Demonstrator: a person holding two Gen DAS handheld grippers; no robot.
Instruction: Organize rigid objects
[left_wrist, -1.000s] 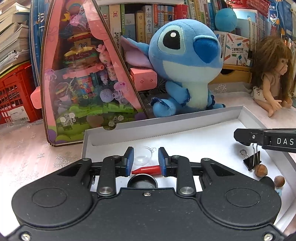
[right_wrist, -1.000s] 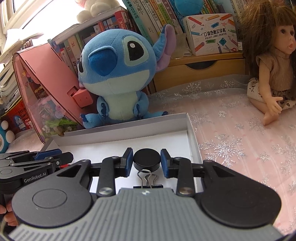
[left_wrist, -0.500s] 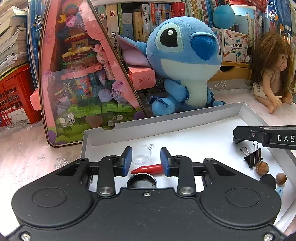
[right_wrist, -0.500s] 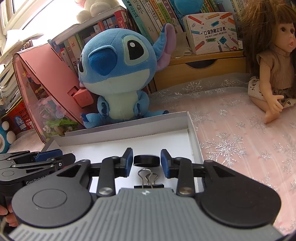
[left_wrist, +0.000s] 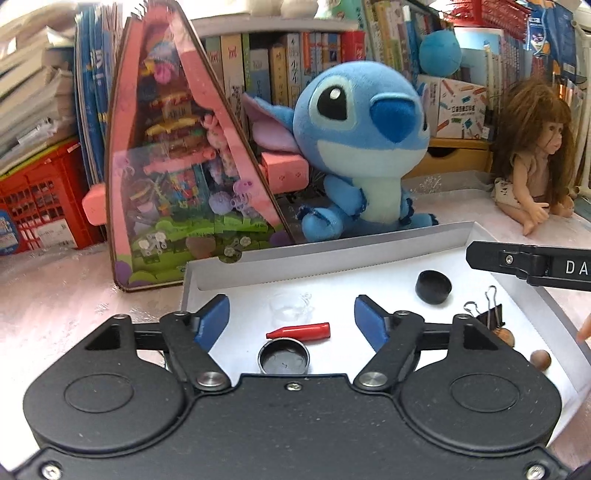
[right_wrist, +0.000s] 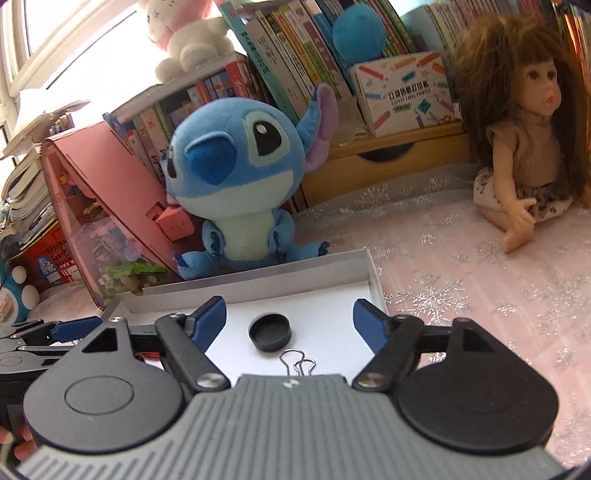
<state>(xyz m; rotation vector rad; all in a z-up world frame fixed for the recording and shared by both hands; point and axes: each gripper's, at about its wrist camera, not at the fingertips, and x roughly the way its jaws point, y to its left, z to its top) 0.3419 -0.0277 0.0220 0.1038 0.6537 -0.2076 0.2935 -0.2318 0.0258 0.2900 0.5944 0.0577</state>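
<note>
A shallow white box (left_wrist: 332, 254) (right_wrist: 373, 280) lies on the pink cloth. In it lie a black round cap (left_wrist: 433, 287) (right_wrist: 270, 331), a red crayon-like piece (left_wrist: 299, 331), a black open lid (left_wrist: 283, 357), a clear plastic piece (left_wrist: 290, 308), a black binder clip (left_wrist: 489, 314) (right_wrist: 298, 365) and two brown nuts (left_wrist: 540, 359). My left gripper (left_wrist: 291, 319) is open and empty above the red piece. My right gripper (right_wrist: 289, 320) is open and empty above the black cap; it also shows in the left wrist view (left_wrist: 532, 264).
A blue plush toy (left_wrist: 364, 147) (right_wrist: 240, 184) sits just behind the box. A pink triangular toy house (left_wrist: 177, 166) stands at the back left, a doll (left_wrist: 532, 155) (right_wrist: 524, 147) at the right. Bookshelves and a red crate (left_wrist: 37, 199) line the back.
Both grippers have opened wide. The right gripper let go of the black cap, which now lies in the box. Both grippers have lifted back a little.
</note>
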